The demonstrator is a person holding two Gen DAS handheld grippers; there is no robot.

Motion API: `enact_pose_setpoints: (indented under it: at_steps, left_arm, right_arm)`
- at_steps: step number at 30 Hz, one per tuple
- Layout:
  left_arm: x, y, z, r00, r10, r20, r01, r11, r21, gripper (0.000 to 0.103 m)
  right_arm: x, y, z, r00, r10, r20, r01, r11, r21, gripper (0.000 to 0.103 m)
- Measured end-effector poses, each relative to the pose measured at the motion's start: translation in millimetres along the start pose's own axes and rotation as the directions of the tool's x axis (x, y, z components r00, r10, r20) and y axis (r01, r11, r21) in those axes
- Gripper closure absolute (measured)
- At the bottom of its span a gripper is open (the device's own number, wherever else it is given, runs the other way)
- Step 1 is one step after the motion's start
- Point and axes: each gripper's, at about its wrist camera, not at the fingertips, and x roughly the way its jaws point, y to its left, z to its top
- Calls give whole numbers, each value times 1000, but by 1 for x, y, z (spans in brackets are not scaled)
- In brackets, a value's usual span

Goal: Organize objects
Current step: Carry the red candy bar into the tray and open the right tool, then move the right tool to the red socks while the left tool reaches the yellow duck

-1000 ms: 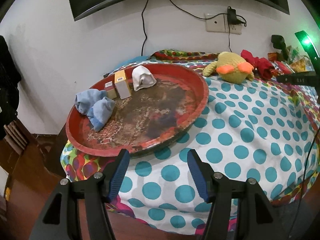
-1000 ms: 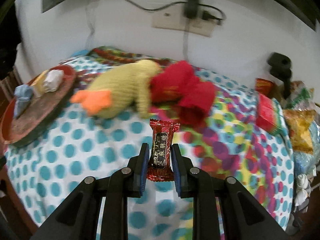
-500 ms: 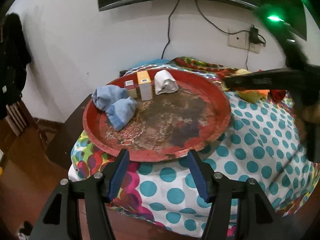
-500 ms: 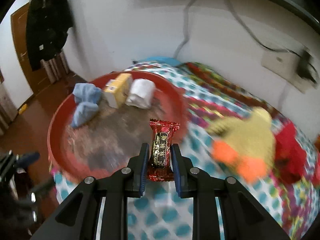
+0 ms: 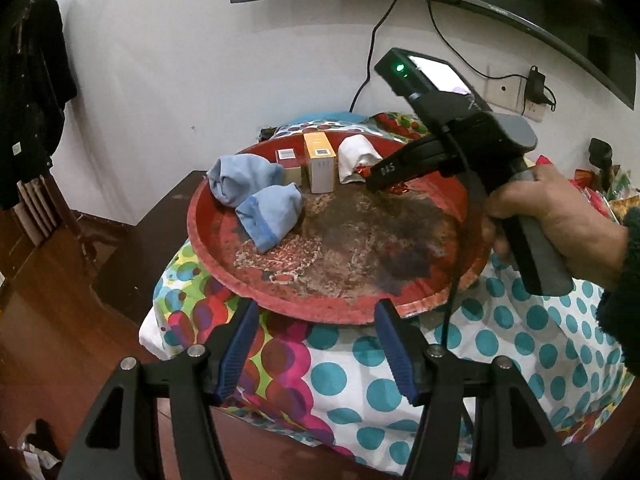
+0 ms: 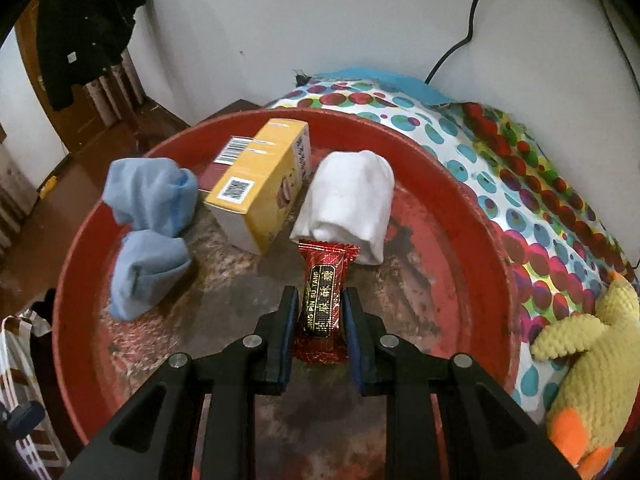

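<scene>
The red tray [image 6: 472, 216] holds blue socks [image 6: 148, 216], boxes [image 6: 260, 184], a white roll [image 6: 352, 204]; right jaws pinch a candy [image 6: 322, 300]; left jaws spread.

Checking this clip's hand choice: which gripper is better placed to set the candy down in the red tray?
Right. The right gripper is already shut on the candy above the red tray, beside the white cloth. The left gripper is open, empty, short of the tray's rim.
</scene>
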Motion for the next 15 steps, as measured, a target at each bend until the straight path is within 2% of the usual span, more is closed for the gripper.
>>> enact_pose_setpoints:
  at_steps: [1, 3, 5, 10, 12, 15]
  left_arm:
    - [0, -1, 0, 1000, 4, 0, -4, 1000, 6, 41]
    - [1, -4, -1, 1000, 10, 1, -10, 1000, 21, 41]
    - [2, -6, -2, 1000, 6, -5, -6, 1000, 24, 41]
    - [1, -13, -4, 1000, -4, -2, 4, 999, 41, 41]
    - [2, -18, -5, 1000, -16, -10, 16, 999, 48, 41]
    - [2, -26, -7, 999, -35, -17, 36, 998, 59, 41]
  right_arm:
    - [1, -1, -1, 1000, 1, -2, -1, 1000, -2, 80]
    - [-5, -2, -5, 1000, -3, 15, 3, 1000, -6, 65]
    - [-20, -4, -10, 998, -12, 54, 13, 1000, -11, 59]
    - [-72, -21, -40, 990, -22, 139, 20, 1000, 12, 55]
    - [-96, -36, -59, 984, -60, 168, 56, 998, 33, 49]
    - [-126, -74, -89, 972, -128, 195, 111, 989, 95, 49]
